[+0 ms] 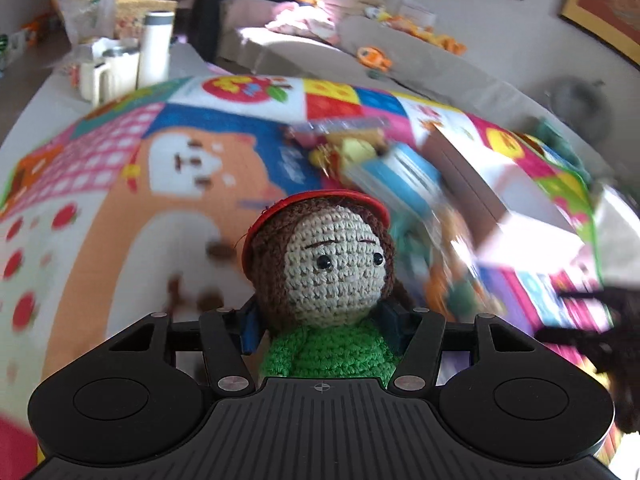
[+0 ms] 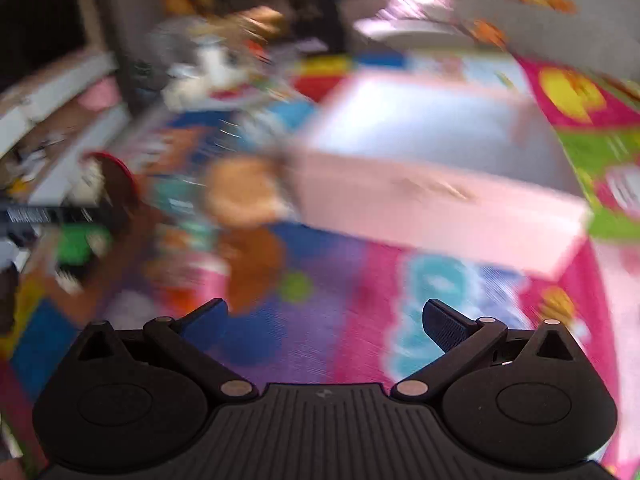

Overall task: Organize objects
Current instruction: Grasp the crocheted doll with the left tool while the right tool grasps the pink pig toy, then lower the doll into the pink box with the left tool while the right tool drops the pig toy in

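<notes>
The left claw (image 1: 320, 320) pinches a crochet doll (image 1: 332, 268). The doll has a pale knitted face, brown yarn hair, a red hat and a green top. The two blue pads (image 1: 250, 330) press on the doll from both sides, about where the head meets the body. The doll's face looks back at the left wrist camera.

Below the doll lies a bright play mat (image 1: 120, 184) with many colours. It shows a big orange bear, pink checks and red strawberries. To the right of the doll sits a heap of toys (image 1: 400, 184). They are too blurry to name. Just past the heap stands a white box (image 1: 520, 200) with an open top. Far back on the left stands a white bottle (image 1: 156, 48) beside some other white cups.

The right claw (image 2: 324, 316) is spread wide. Nothing is between its blue pads (image 2: 446, 328). It hangs over the purple and pink part of the mat, near the white box. In the right wrist view the doll shows at the far left edge, very blurry, held up above the mat.
</notes>
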A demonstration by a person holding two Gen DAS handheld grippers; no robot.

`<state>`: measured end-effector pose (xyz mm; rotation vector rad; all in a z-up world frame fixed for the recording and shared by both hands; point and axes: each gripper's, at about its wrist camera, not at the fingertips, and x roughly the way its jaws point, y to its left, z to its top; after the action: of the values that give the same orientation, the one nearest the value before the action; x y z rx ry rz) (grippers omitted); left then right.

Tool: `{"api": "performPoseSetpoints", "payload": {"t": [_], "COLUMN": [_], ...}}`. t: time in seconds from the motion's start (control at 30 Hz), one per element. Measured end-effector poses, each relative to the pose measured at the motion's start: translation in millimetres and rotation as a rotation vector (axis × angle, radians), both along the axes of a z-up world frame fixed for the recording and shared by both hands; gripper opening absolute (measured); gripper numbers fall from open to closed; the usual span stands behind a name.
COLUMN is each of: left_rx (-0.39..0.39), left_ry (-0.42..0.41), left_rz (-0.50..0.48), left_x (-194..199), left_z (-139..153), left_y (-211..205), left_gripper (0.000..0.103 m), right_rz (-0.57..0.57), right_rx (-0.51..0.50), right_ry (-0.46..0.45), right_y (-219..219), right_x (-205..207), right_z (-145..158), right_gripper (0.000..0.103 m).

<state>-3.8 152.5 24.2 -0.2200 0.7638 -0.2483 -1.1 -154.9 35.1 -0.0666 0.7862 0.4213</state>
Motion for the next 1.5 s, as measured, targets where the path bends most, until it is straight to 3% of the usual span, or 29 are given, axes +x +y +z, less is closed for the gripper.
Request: {"api": "performPoseSetpoints", "payload": {"t": [0.13,0.2,0.23,0.27,0.37,0.5,0.67,0.77,0.87,1.0,1.07,1.17,1.33,1.5], "left_rx": [0.058,0.071,0.070,0.070,0.068,-0.021,-0.083,-0.121,-0.089,0.090,0.156,0.188,0.153,0.031], "left_ry": [0.003,0.005,0.007,0.008,-0.015,-0.071,-0.196,-0.210,-0.176,-0.048,0.021,0.026,-0.009,-0.034], "left_rz": [-0.023,-0.027,-0.025,-0.023,-0.045,-0.107,-0.196,-0.201,-0.178,-0.198,-0.202,-0.191,-0.178,-0.197], "left_x": [-23.3,-27.7,-30.2,-32.2,-39.7,-27.2,37.1,96.9,149.4,180.3,180.6,173.5,155.3,143.9], "left_z": [-0.4,-0.1,0.3,2.0,13.6,45.1,94.1,104.4,89.9,48.4,31.5,26.9,46.6,59.2], "left_y": [-8.2,-11.4,-12.0,-12.4,-16.7,-32.6,-101.1,-154.9,-207.0,-256.4,-263.4,-254.9,-228.2,-198.6], "left_gripper": [0.061,0.061,0.061,0.061,0.061,0.061,0.061,0.061,0.061,0.062,0.062,0.063,0.064,0.066], "right_rz": [0.156,0.198,0.204,0.204,0.185,0.156,0.005,-0.102,-0.183,-0.240,-0.264,-0.283,-0.251,-0.214], "right_rx": [-0.078,-0.086,-0.086,-0.083,-0.060,0.010,0.070,0.045,-0.013,-0.007,-0.025,-0.024,0.005,0.054], "right_ry": [-0.129,-0.107,-0.078,-0.048,-0.030,-0.066,-0.176,-0.279,-0.334,-0.312,-0.305,-0.276,-0.242,-0.179], "right_y": [54.8,76.9,84.9,89.6,90.2,44.9,-24.2,-54.0,-71.4,-92.4,-99.0,-108.4,-110.5,-99.5], "right_x": [-12.4,-6.3,-0.6,4.9,6.0,-15.4,-28.1,-33.3,-33.6,-30.6,-27.1,-15.4,-0.3,29.1], "right_z": [2.5,-2.3,-5.2,-8.0,-1.1,27.1,66.8,81.2,82.6,74.4,68.4,61.3,58.4,56.8], "right_gripper": [0.101,0.085,0.070,0.049,0.049,0.048,0.048,0.049,0.049,0.049,0.049,0.049,0.049,0.049]}}
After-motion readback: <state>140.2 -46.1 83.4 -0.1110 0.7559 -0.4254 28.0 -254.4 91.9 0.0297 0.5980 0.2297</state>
